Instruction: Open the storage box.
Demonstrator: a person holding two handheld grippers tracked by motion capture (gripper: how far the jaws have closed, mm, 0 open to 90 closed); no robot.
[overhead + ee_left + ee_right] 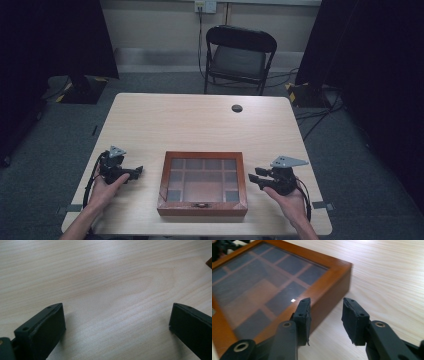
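A wooden box with a glass lid and several compartments lies shut near the table's front edge, its small latch facing the person. My left gripper rests left of the box and points toward it; its jaws stand wide apart over bare tabletop, so it is open. My right gripper hovers just right of the box. In the right gripper view its jaws stand a little apart above the box's right rim and the table beside it, with nothing between them.
The light wooden table has a round cable hole at the back. A black folding chair stands behind it. Dark curtains hang at both sides, and cables lie on the floor at the right.
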